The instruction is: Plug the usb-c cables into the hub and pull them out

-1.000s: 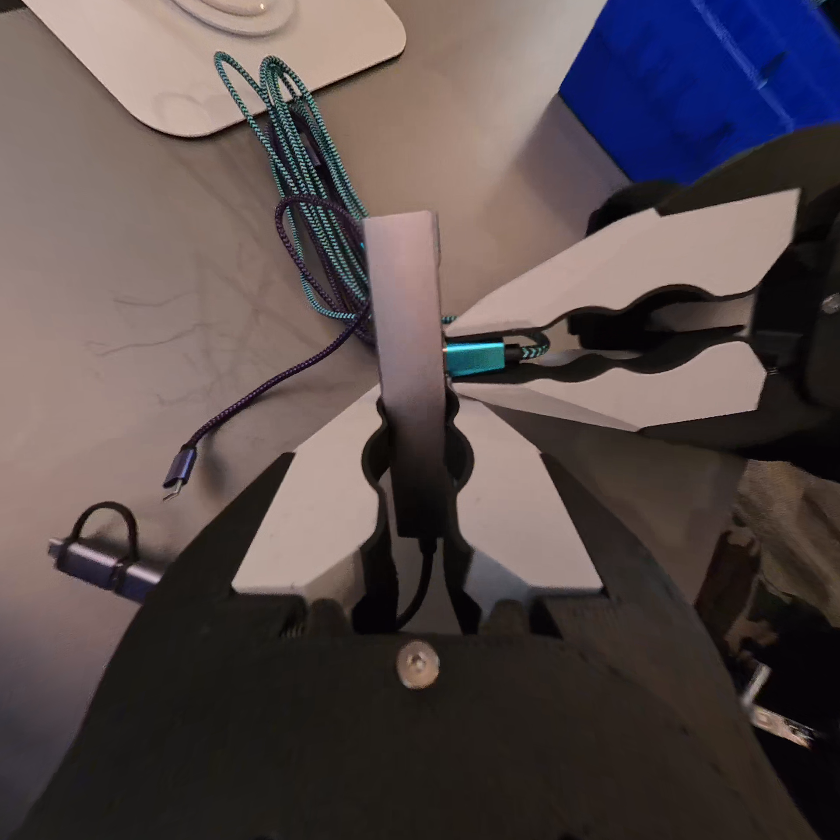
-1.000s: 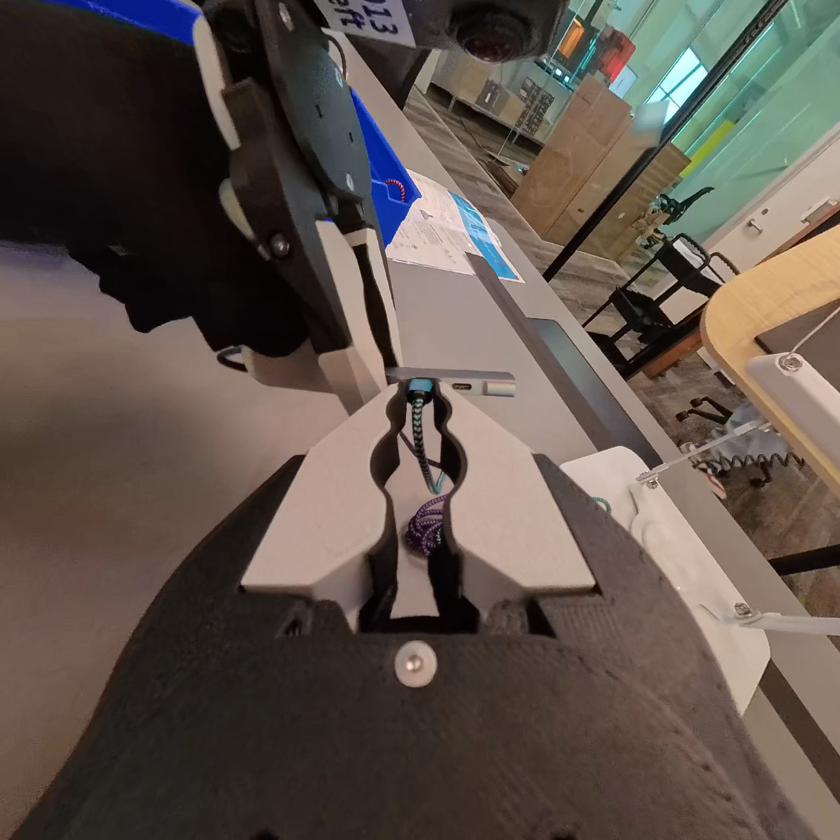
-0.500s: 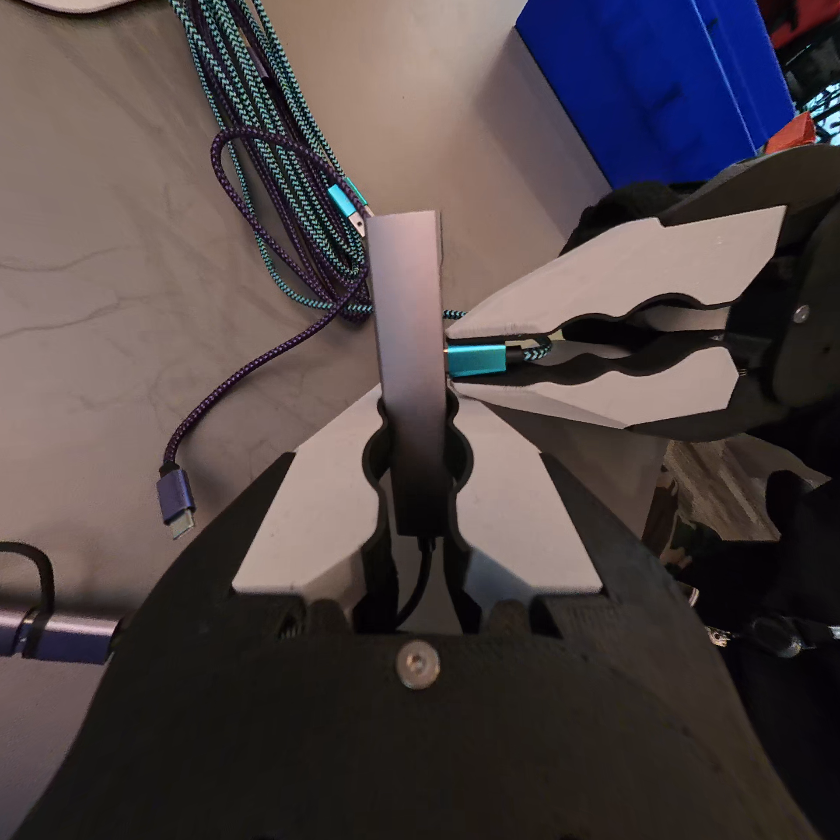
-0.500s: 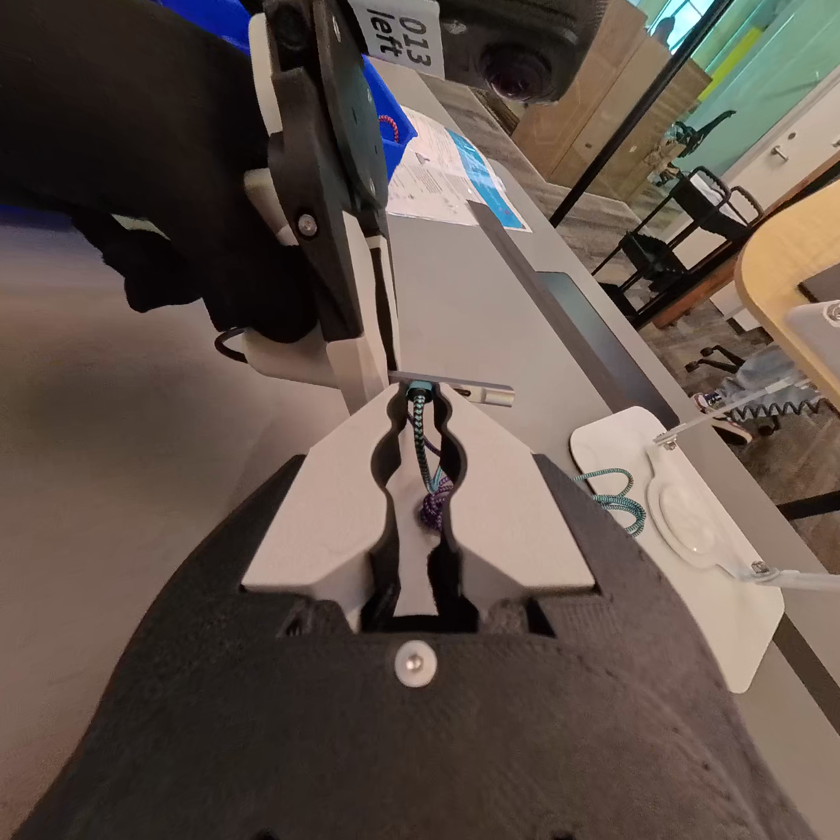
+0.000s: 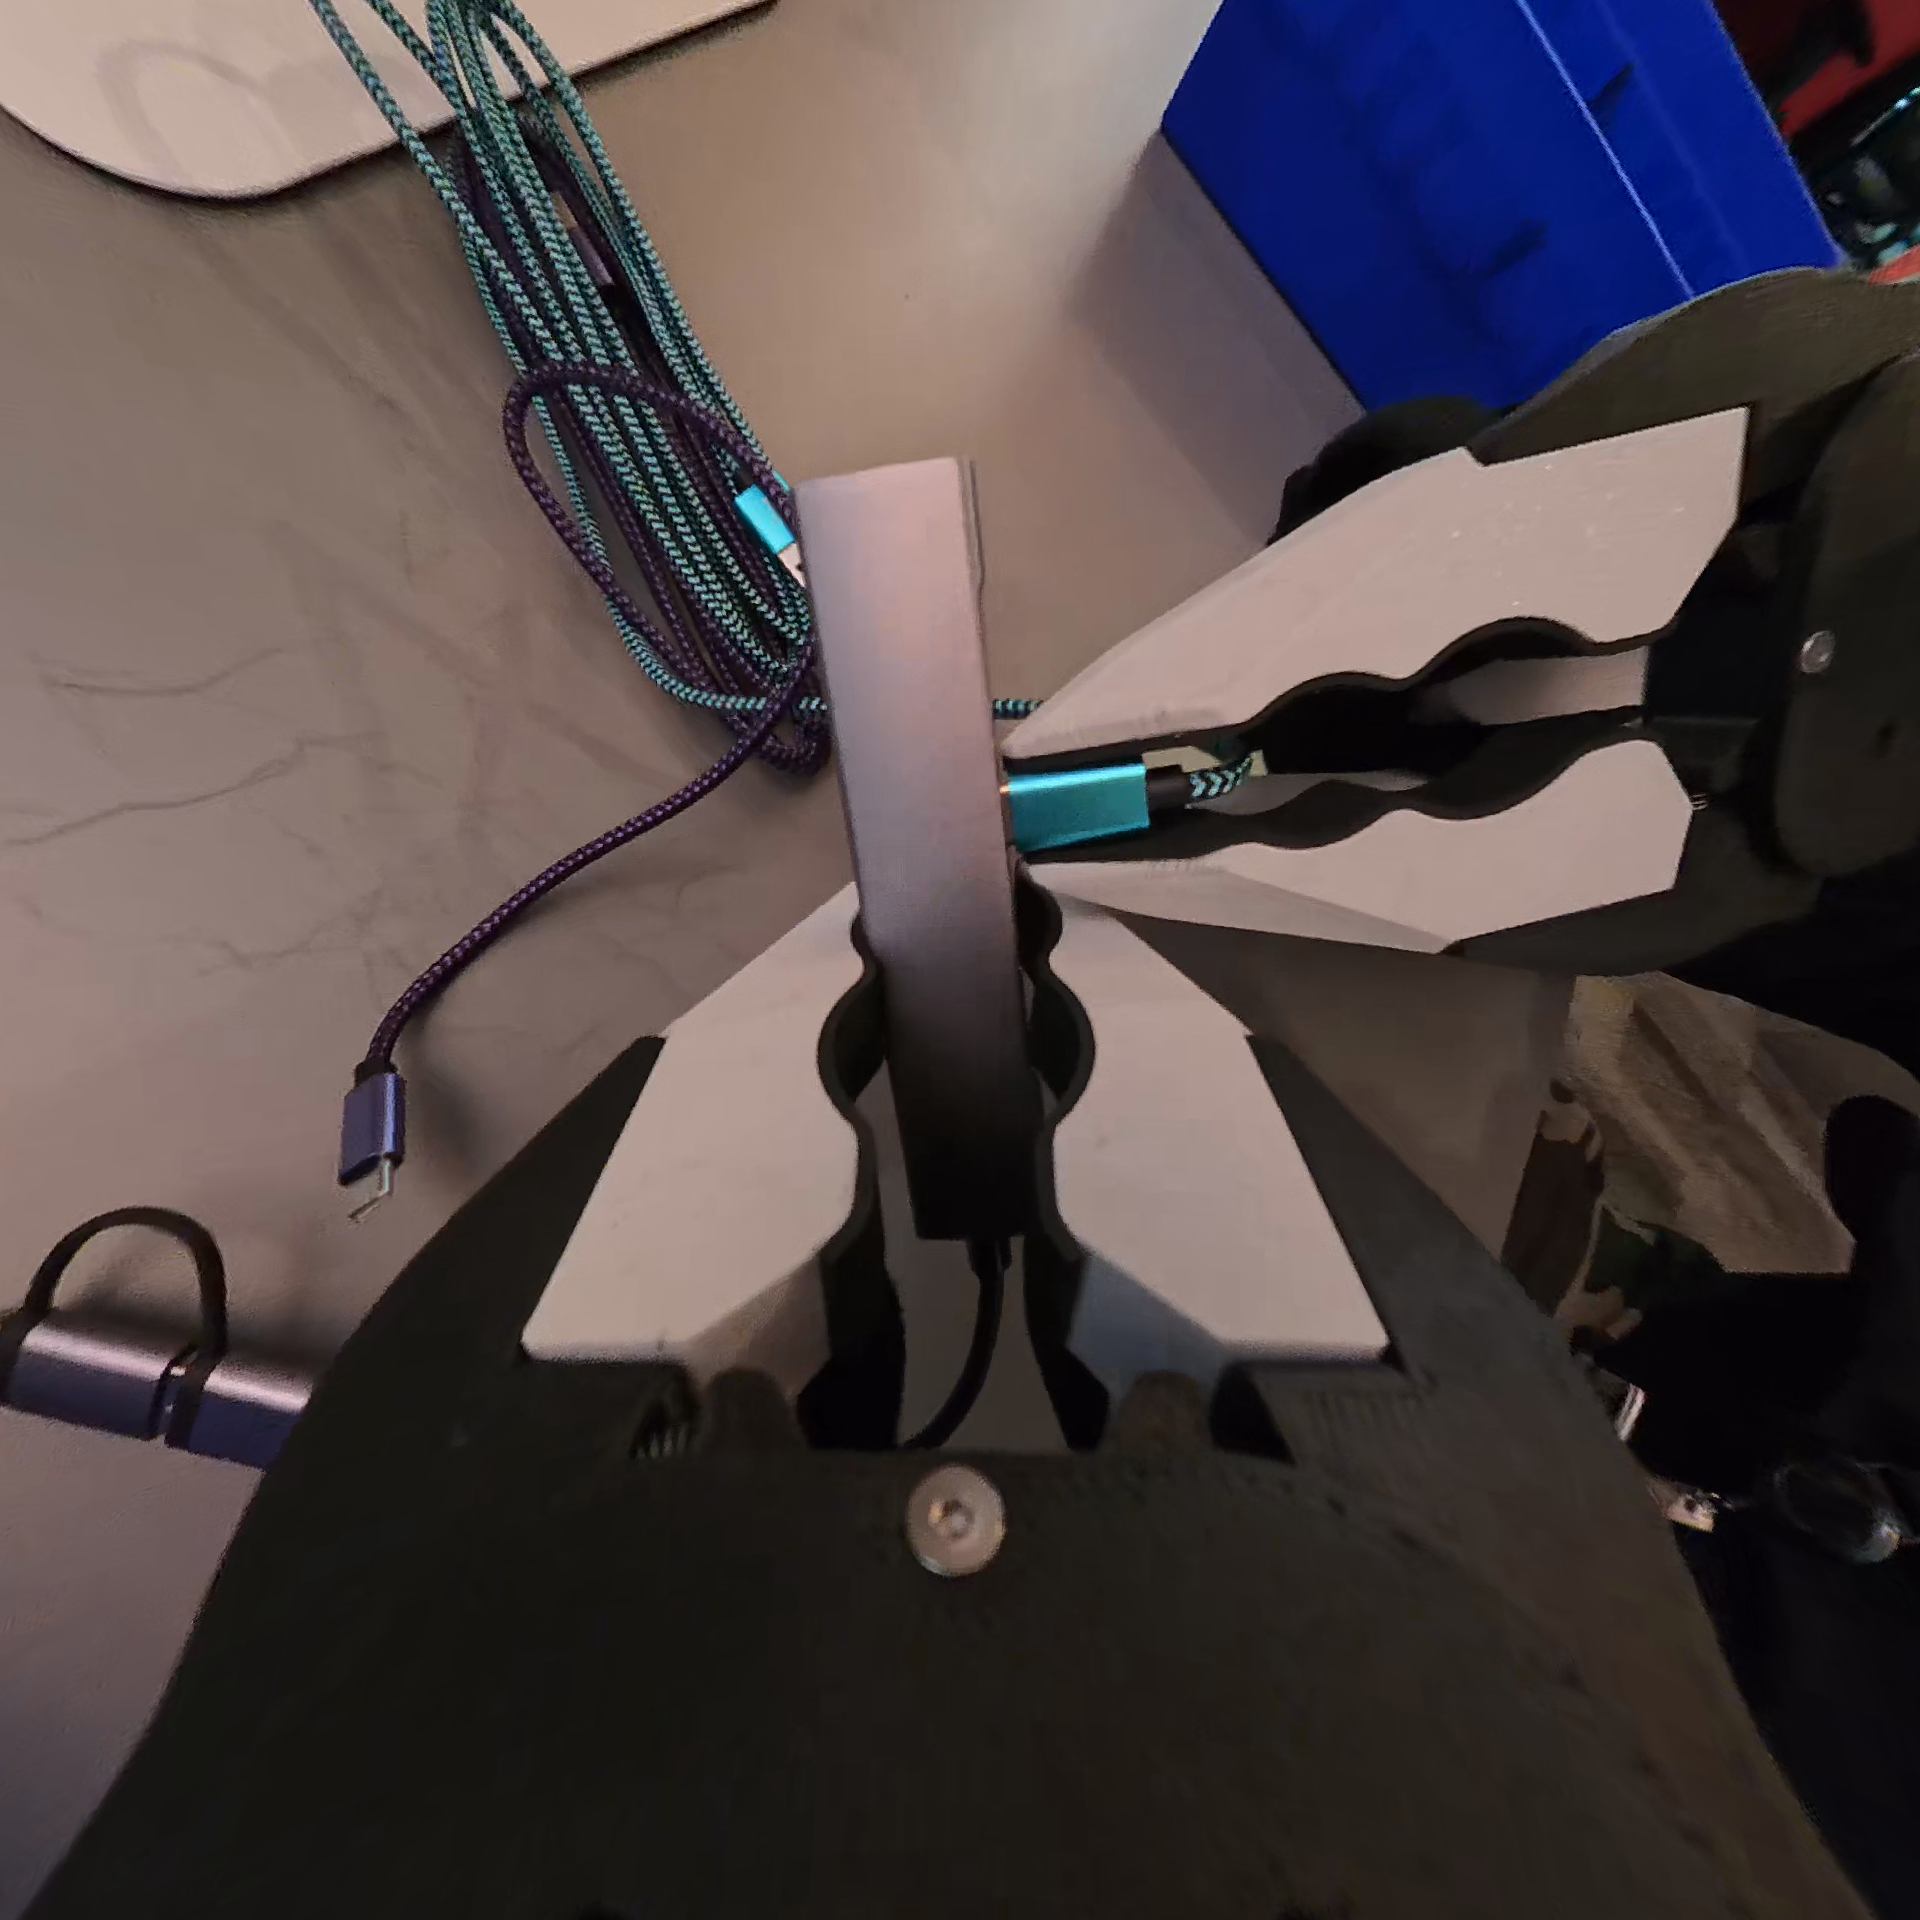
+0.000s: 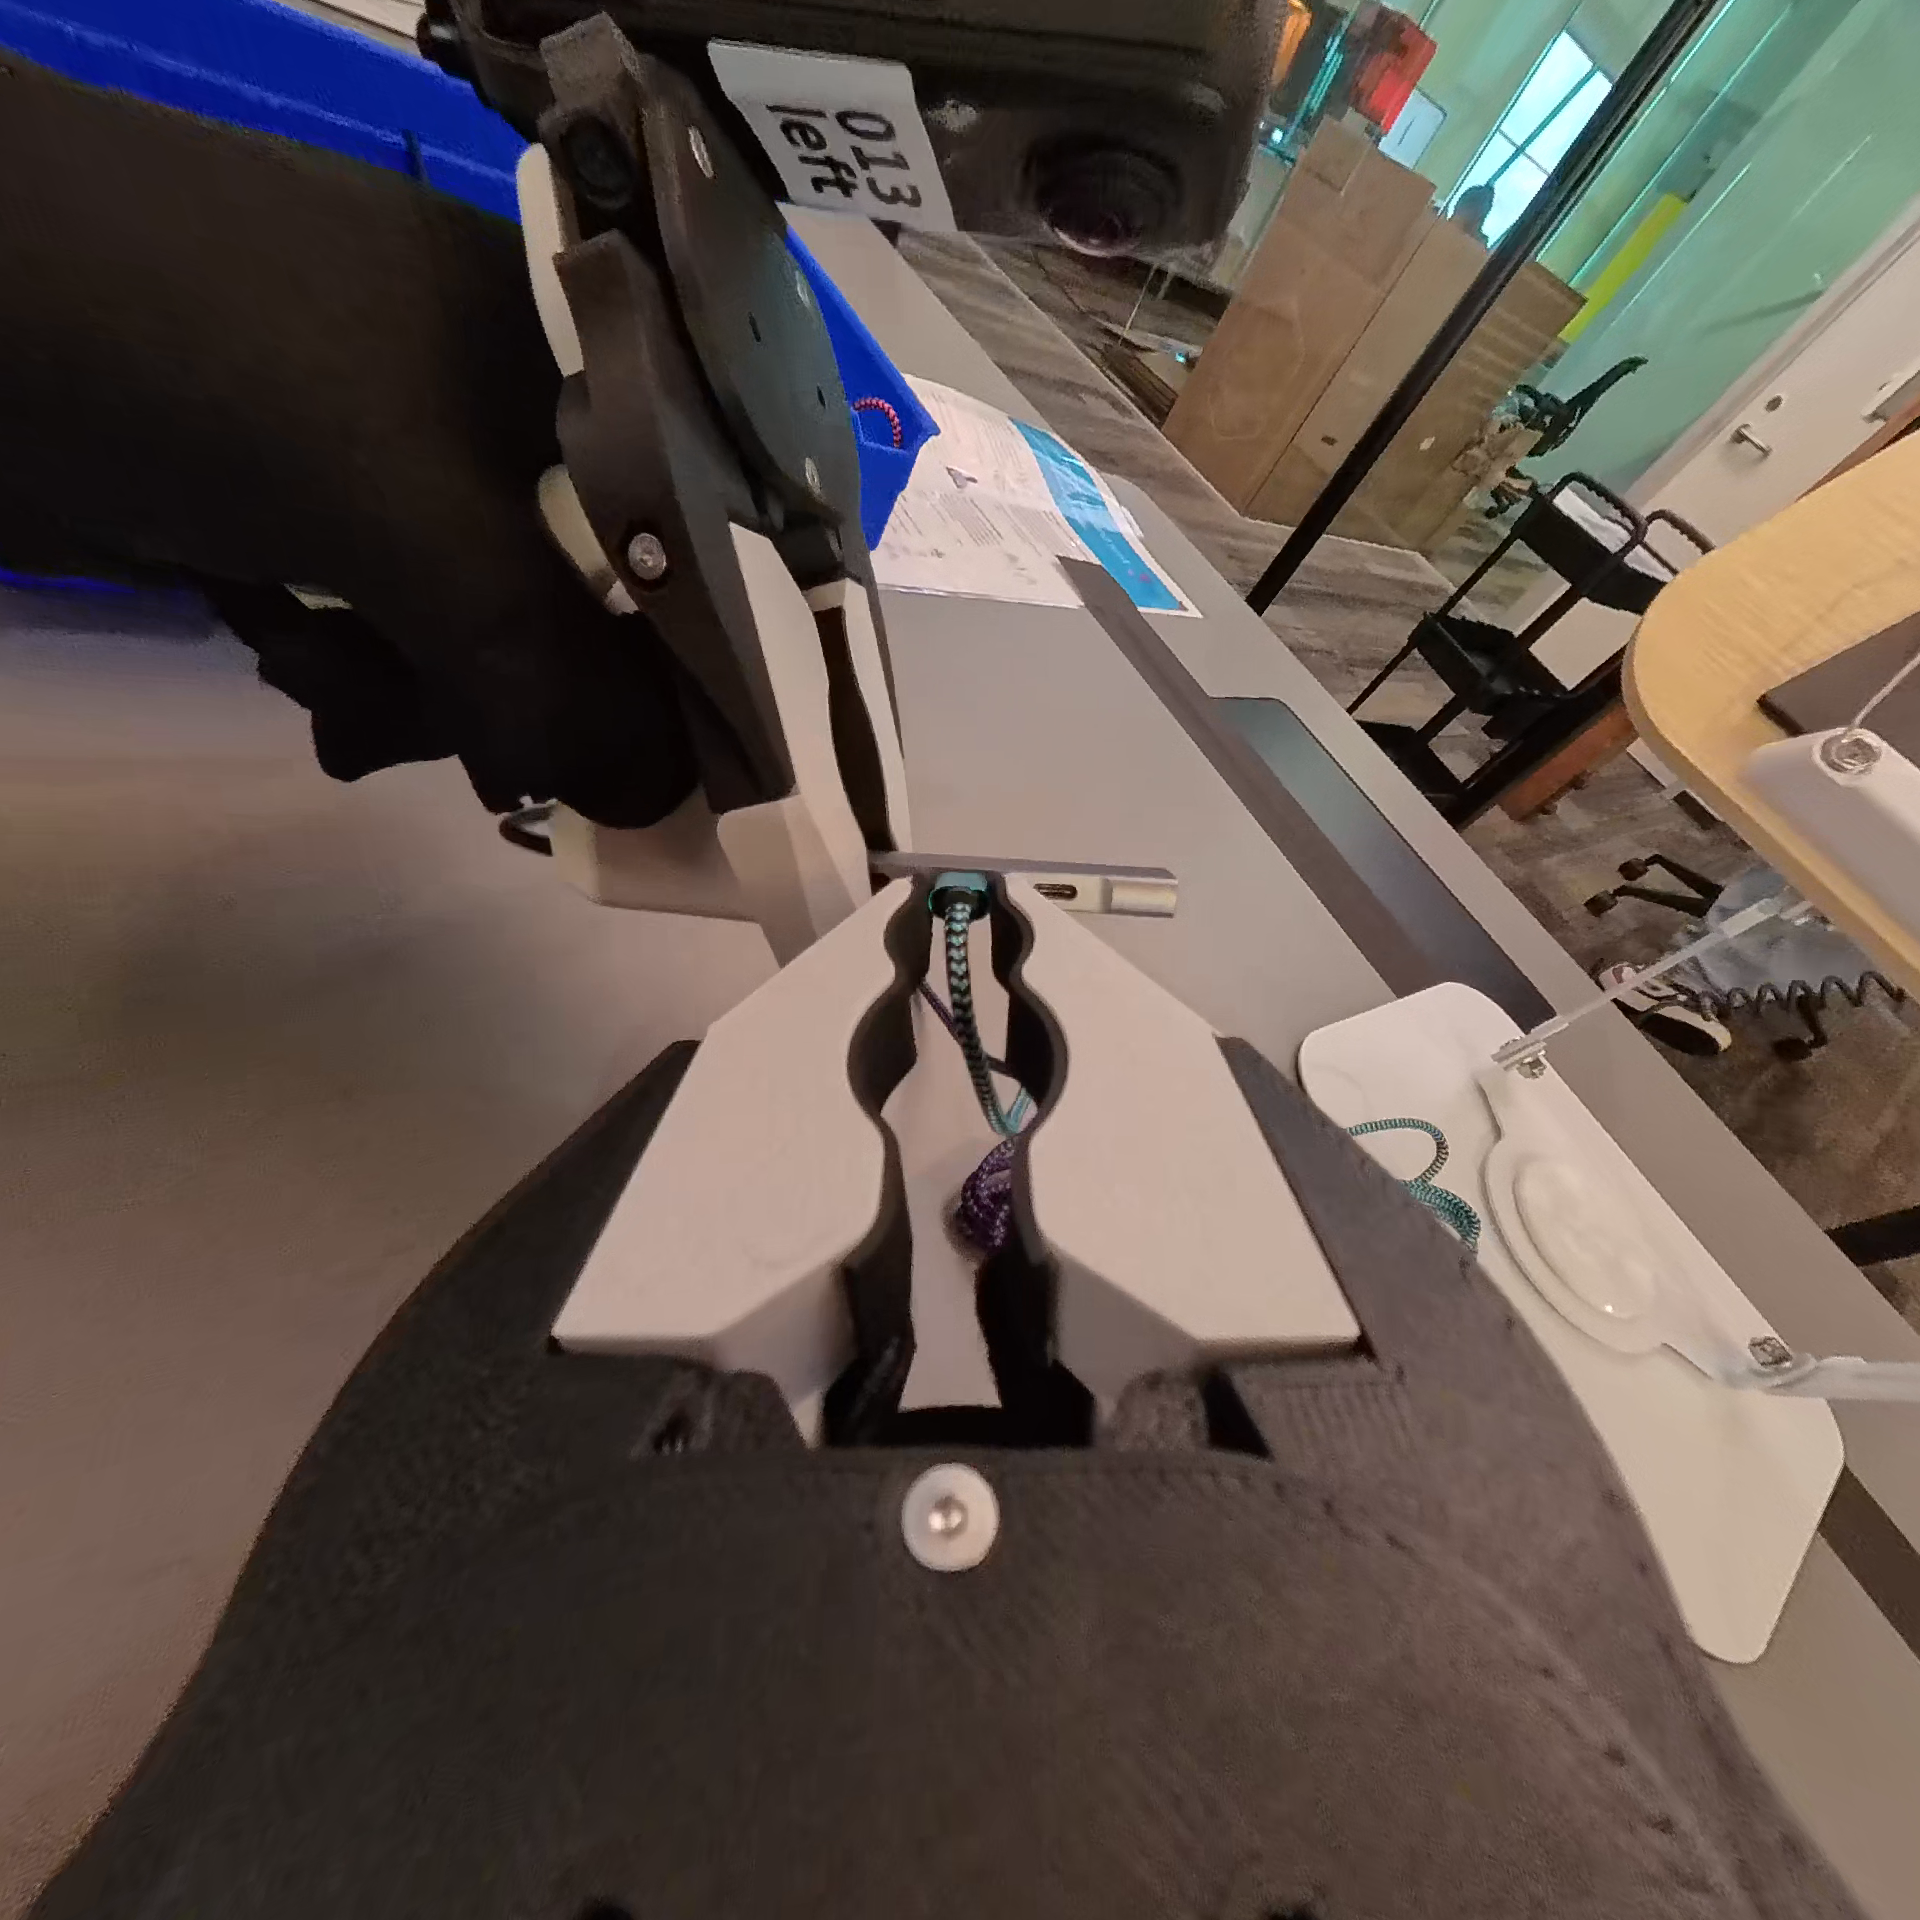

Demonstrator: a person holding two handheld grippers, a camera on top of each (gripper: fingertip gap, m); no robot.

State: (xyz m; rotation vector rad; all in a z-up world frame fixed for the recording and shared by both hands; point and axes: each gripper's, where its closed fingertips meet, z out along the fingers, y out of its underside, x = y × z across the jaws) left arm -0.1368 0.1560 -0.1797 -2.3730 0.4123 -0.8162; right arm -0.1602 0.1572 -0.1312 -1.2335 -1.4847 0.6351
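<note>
Overhead, two tools (image 5: 940, 914) (image 5: 1023, 795) grip one hub (image 5: 914, 727), one teal plug (image 5: 1081, 805).

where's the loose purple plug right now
In the left wrist view, the purple plug lies loose on the grey table, left of the left gripper and just above the grey adapter at the left edge.

A dark grey metal hub (image 5: 920, 810) shades from pale at its far end to near black. The plug (image 5: 1081, 805) at its side is bright teal; its cable (image 5: 582, 343) is braided in a teal-and-black zigzag. A second cable (image 5: 582, 862) is braided purple and black, with a slate-blue plug (image 5: 372, 1132). The table (image 5: 208, 623) is grey-brown with faint veins. A bin (image 5: 1475, 177) is vivid blue. Both grippers have pale grey fingers (image 5: 707, 1164) on black bodies.
</note>
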